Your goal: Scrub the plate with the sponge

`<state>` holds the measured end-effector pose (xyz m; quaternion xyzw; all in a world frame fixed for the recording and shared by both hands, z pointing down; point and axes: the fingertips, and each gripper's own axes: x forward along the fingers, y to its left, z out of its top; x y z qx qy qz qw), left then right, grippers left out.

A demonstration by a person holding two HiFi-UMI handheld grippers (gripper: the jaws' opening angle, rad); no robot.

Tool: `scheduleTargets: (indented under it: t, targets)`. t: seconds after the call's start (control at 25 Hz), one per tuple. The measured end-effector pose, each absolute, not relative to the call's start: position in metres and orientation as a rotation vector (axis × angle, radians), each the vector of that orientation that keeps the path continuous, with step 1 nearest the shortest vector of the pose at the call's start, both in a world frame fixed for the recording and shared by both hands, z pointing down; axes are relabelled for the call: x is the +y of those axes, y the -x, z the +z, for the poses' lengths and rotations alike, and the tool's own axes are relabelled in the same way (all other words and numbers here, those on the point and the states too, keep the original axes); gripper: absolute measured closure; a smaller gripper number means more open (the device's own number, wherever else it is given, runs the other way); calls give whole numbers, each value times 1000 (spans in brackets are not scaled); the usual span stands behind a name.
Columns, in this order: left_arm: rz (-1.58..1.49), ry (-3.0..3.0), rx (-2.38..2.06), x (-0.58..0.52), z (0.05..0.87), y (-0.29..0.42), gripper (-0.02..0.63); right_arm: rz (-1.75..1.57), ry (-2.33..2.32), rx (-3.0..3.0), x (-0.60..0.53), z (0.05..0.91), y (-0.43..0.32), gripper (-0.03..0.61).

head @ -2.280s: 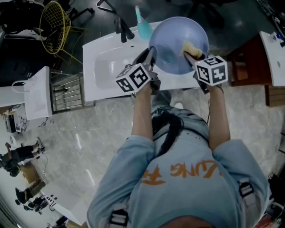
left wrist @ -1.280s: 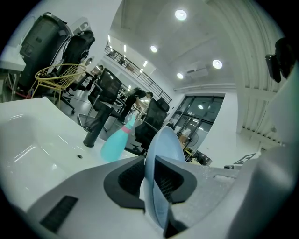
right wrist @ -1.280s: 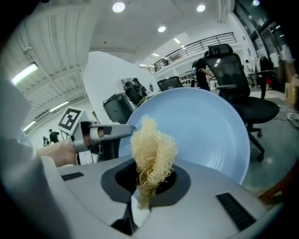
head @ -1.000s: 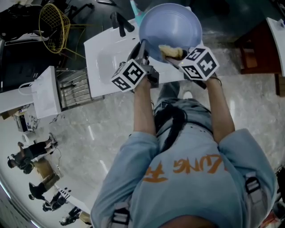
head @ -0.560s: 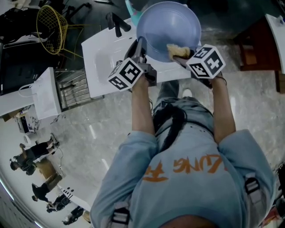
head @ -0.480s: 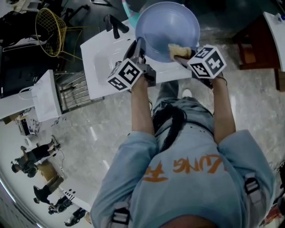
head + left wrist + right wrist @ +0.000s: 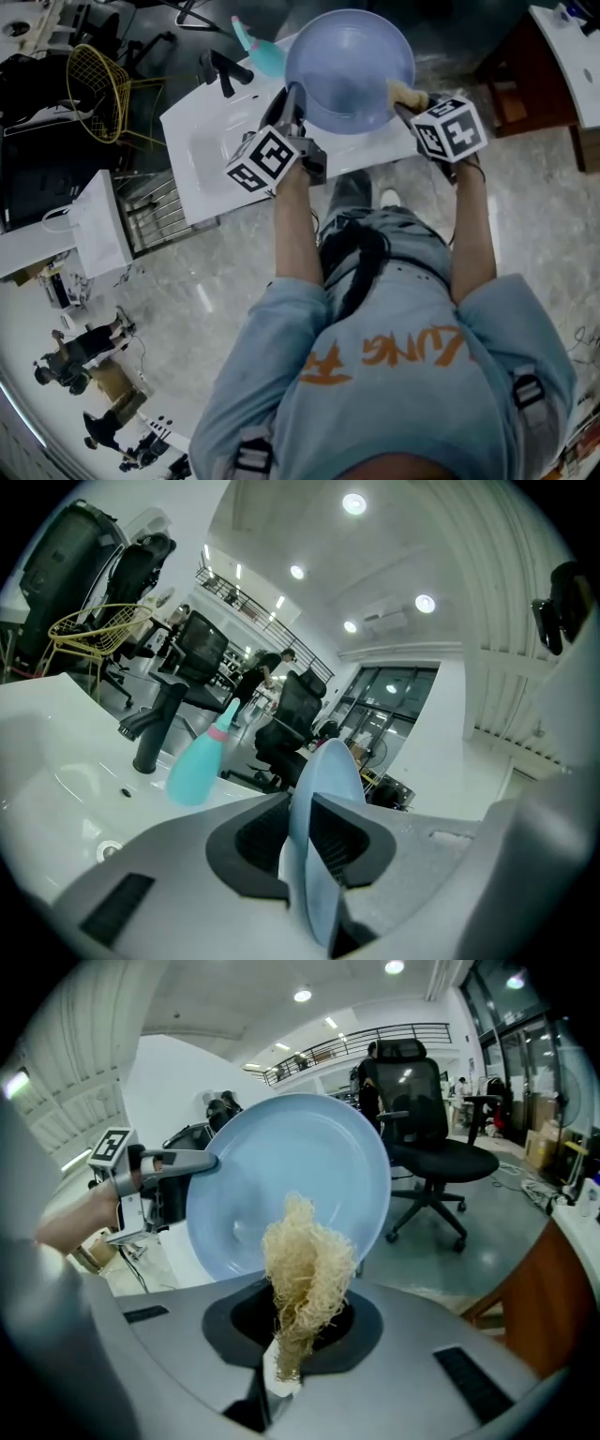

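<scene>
I hold a pale blue plate [image 7: 349, 70] tilted up over the white counter. My left gripper [image 7: 292, 101] clamps the plate's left rim; in the left gripper view the rim [image 7: 330, 771] stands edge-on between the pads of the left gripper [image 7: 300, 832], whose jaws are opening slightly. My right gripper [image 7: 407, 101] is shut on a yellowish fibrous sponge [image 7: 405, 91] at the plate's right rim. In the right gripper view the sponge [image 7: 305, 1265] sticks up from the right gripper [image 7: 298, 1326] in front of the plate's face [image 7: 281, 1166].
A white sink basin [image 7: 211, 150] with a black faucet [image 7: 220, 70] lies left of the plate, a teal bottle [image 7: 258, 52] behind it. A yellow wire basket [image 7: 94, 80] stands far left. A wooden cabinet [image 7: 511, 89] is at right. An office chair [image 7: 422, 1147] stands beyond.
The right gripper has carried the sponge from the plate's lower middle across to its right rim. The left gripper keeps hold of the plate's left rim.
</scene>
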<state>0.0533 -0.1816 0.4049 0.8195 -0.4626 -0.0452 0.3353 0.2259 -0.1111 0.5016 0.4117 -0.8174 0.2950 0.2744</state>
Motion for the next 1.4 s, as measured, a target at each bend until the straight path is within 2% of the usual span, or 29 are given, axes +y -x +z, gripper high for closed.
scheduleTargets:
  t: [0.4, 0.64, 0.92, 1.4]
  targets:
    - [-201, -2105, -1226, -174, 392, -44, 560, 817, -1236, -2494, -127, 440, -230, 548]
    - [-237, -2118, -1310, -176, 375, -11, 561, 658, -1288, -2717, -159, 384, -209, 548]
    - [-389, -2040, -1389, -179, 365, 45, 561, 505, -1328, -2846, -189, 354, -174, 548]
    - [-575, -1902, -1577, -158, 359, 180, 561, 420, -1123, -2935, -203, 343, -56, 548]
